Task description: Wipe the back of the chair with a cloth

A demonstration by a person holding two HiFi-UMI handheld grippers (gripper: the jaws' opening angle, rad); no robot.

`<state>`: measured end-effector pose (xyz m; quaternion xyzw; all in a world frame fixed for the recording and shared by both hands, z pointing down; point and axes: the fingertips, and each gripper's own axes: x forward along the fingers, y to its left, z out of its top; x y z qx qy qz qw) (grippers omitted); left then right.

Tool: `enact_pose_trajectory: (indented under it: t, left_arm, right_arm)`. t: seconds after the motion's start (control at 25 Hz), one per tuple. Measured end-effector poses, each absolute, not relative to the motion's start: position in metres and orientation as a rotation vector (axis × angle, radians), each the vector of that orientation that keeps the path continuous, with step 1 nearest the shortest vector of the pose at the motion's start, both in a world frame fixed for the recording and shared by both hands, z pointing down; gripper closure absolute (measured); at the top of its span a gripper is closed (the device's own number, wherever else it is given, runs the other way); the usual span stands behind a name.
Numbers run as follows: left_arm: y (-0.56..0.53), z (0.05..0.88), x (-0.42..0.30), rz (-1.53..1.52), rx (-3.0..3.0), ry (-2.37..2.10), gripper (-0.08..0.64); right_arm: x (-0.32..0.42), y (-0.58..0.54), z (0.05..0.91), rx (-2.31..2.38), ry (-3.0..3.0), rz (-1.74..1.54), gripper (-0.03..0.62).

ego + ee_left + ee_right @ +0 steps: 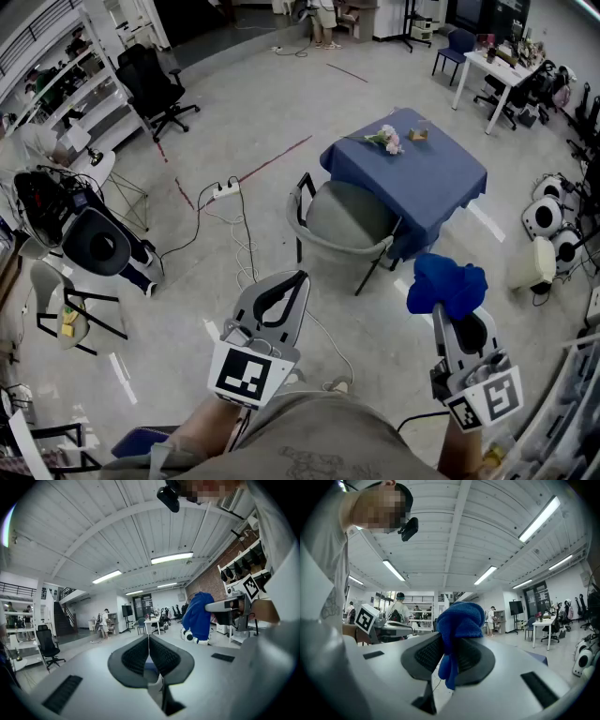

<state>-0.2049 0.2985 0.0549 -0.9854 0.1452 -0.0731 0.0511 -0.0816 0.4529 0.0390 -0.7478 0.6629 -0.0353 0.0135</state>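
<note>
cloth [448, 284]: bright blue, seen at 4 o'clock | chair [349, 217]: seat noted grey-green, frame black | table cover [427, 169]: dark blue, at 2 o'clock | left gripper [296, 277], right gripper [446, 311]: pale grey, pads black and ribbed, marker cubes patterned in black-and-white squares | floor [281, 103]: light grey, crossed by a red line [274, 158] at 11 o'clock

1. No word, brand name or number can be read in any of the three views.
2. The only sign-like marks are black-and-white square code patterns, with no letters in them.
3. Head view: the left cube marker [246, 373] sits on the left gripper [298, 277] at about 7 o'clock. The right cube marker [489, 397] sits on the right gripper [452, 314] at about 4 o'clock.
4. Left gripper view: the right cube marker [251, 587] shows at about 3 o'clock.
5. Right gripper view: the left cube marker [367, 617] shows at about 9 o'clock.
</note>
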Motion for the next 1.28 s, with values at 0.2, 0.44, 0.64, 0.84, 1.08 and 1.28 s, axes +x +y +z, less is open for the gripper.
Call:
enact_pose_trajectory:
  t: [0.2, 0.44, 0.64, 0.84, 1.08, 1.28]
  left_arm:
    - [0.307, 0.055, -0.192, -0.24, -2.991, 0.455, 0.54]
    - [0.314, 0.059, -0.177, -0.27, -2.979, 0.486, 0.54]
    - [0.316, 0.059, -0.171, -0.29, -2.933, 0.528, 0.54]
    - [0.304, 0.059, -0.173, -0.241, -2.936, 0.629, 0.538]
    - [0.261, 0.066, -0.168, -0.135, -3.092, 0.719, 0.337]
    - [0.208, 0.093, -0.152, -0.207, -3.135, 0.744, 0.318]
  right_arm:
    - [-0.068, 0.461, 0.041, -2.317, 2.07, -0.119, 0.517]
    - [-0.052, 0.47, 0.051, -2.295, 2.081, -0.147, 0.517]
    - [-0.042, 0.478, 0.057, -2.273, 2.089, -0.17, 0.517]
    - [-0.036, 0.473, 0.07, -2.264, 2.093, -0.208, 0.517]
    - [-0.028, 0.454, 0.085, -2.274, 2.12, -0.255, 0.517]
    - [-0.005, 0.417, 0.098, -2.317, 2.106, -0.29, 0.517]
